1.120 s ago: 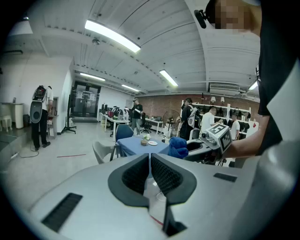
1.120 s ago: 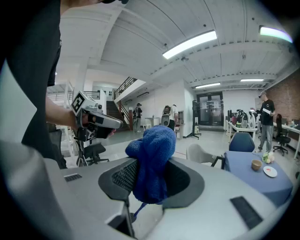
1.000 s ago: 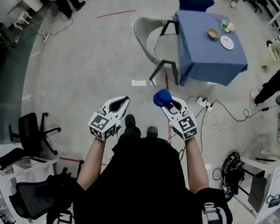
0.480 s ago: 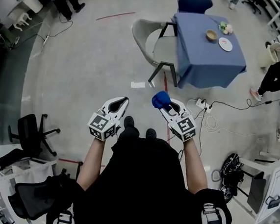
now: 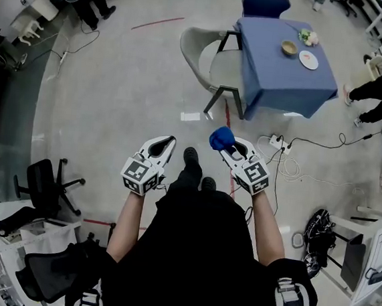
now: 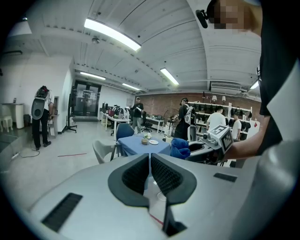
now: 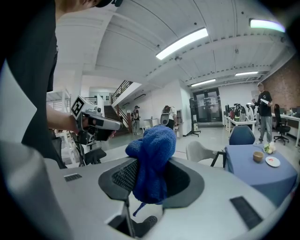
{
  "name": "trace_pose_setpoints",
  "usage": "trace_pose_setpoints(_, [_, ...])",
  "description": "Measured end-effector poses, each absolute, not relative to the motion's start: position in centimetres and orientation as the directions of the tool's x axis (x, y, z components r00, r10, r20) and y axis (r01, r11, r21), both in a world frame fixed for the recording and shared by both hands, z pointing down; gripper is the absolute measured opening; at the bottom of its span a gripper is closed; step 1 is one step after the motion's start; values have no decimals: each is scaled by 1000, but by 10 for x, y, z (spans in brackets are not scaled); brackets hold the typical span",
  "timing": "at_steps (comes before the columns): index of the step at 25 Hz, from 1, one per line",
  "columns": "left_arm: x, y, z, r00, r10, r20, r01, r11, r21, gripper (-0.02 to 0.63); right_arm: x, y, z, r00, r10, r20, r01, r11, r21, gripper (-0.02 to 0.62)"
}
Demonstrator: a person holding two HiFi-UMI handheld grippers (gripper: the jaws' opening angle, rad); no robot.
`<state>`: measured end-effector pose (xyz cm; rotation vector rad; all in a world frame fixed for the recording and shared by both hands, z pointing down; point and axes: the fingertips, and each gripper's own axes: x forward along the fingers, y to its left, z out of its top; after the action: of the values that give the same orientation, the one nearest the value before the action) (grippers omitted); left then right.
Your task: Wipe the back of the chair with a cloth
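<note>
Right gripper (image 5: 230, 146) jaws clench the blue cloth (image 5: 221, 138); left gripper (image 5: 163, 145) jaws closed, empty. The far chair (image 5: 200, 52) looks unreached, wiping not begun.

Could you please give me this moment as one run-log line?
stage: pre-wipe, chair not yet touched | left gripper: shut, empty | right gripper: shut on blue cloth | grey chair: ahead, at blue-covered table

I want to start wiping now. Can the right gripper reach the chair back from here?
Probably not: the right gripper, shut on the blue cloth, is well short of the chair. Only floor lies between.
</note>
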<state>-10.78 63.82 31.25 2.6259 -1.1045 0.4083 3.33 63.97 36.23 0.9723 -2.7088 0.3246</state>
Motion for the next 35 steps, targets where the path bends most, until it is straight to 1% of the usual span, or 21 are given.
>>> trace_pose_setpoints(10, [-109,579,319,704,-620,347,-696,-700,160,34,25,594,365,-726,-604,329,-668,733,-128,164])
trace_pose_setpoints(22, [-122,483,322,729,-592,345,-670,-719,183,34,10,504,366,-698,-619,359,-691,714,-112,166])
trace_pose_setpoints(30, [-127,431,321,764,-542,350,-624,-758,187,34,-5,463,366,-672,-638,377,-716,690,-109,166])
trace_pose_setpoints(35, [-130,398,324,786,-511,347,-594,-780,196,34,-11,445,365,-664,-653,364,-729,673,-122,166])
